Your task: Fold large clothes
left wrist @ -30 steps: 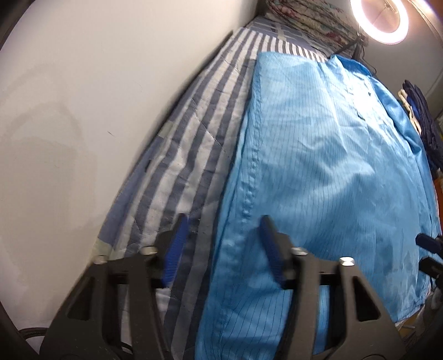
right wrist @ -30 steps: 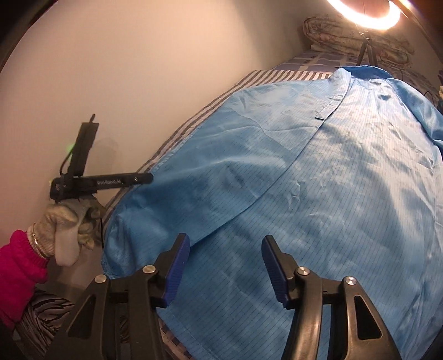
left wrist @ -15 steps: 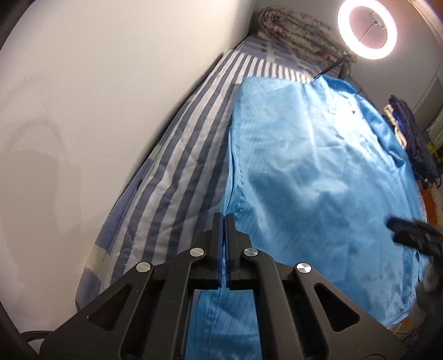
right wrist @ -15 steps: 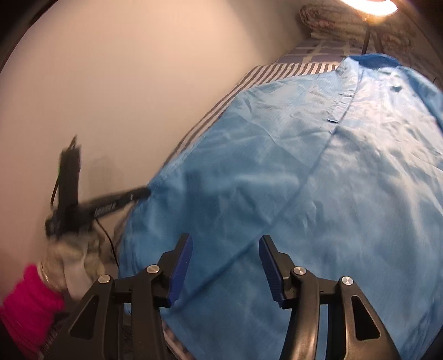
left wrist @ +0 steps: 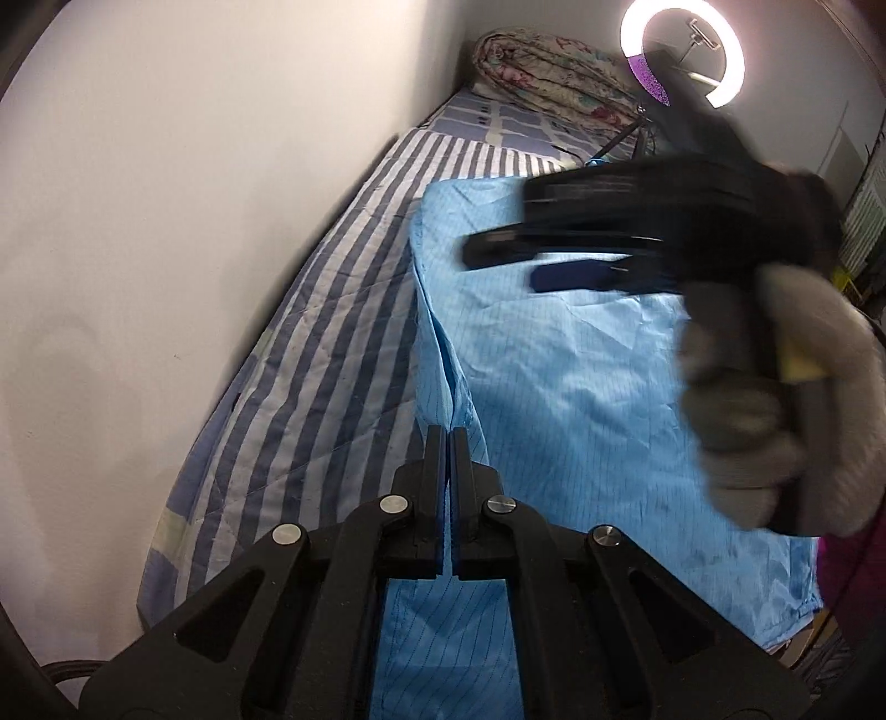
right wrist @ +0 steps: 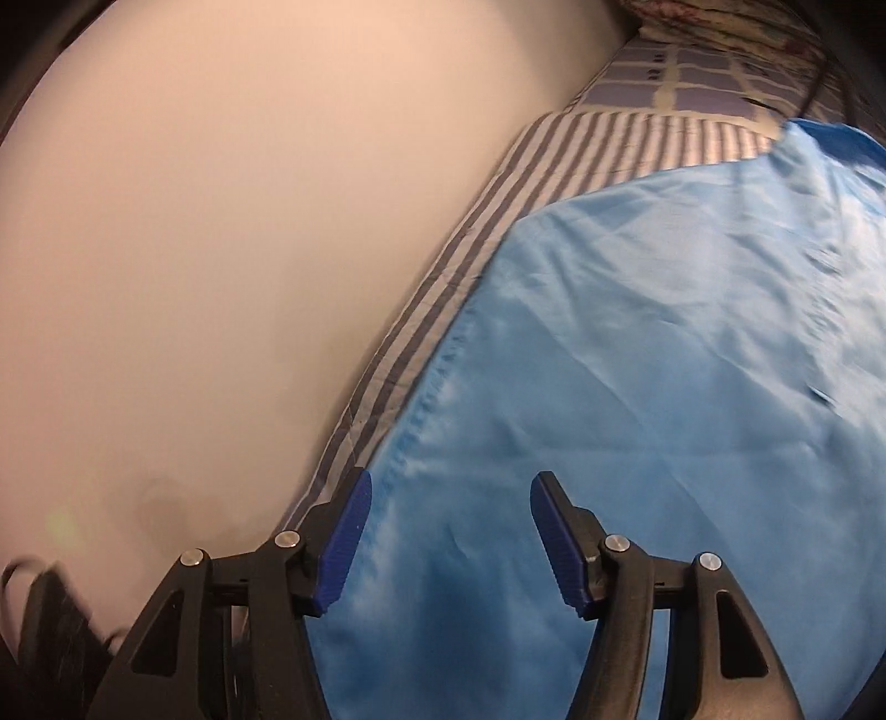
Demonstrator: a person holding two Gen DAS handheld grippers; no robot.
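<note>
Two hand-held grippers work over one large light-blue garment of thin pinstriped fabric (left wrist: pixel 581 399), which lies spread across a bed covered by a blue-and-white striped quilted sheet (left wrist: pixel 332 343) that runs along a plain pale wall (left wrist: pixel 194 221). In the left wrist view, the left black two-finger gripper (left wrist: pixel 448 437) has its fingers pressed together on the garment's left side edge, and a raised ridge of blue cloth runs from the fingertips away toward the far end of the bed. The pinched edge sits just beside the exposed strip of striped sheet. Across the same view, the right black gripper with blue finger pads (left wrist: pixel 526 260) hangs blurred above the middle of the garment, held by a hand in a grey knitted glove (left wrist: pixel 775 415); its fingers point toward the wall side.

In the right wrist view, the right gripper's fingers stand well apart with nothing between them, and its blue ribbed pads (right wrist: pixel 340 545) hover above the garment's stitched side hem. The cloth below shows soft creases and blur.

At the far end of the bed lies a rolled floral quilt (left wrist: pixel 554 72), and a glowing white ring light (left wrist: pixel 684 50) stands beyond it, near the garment's far corner.
</note>
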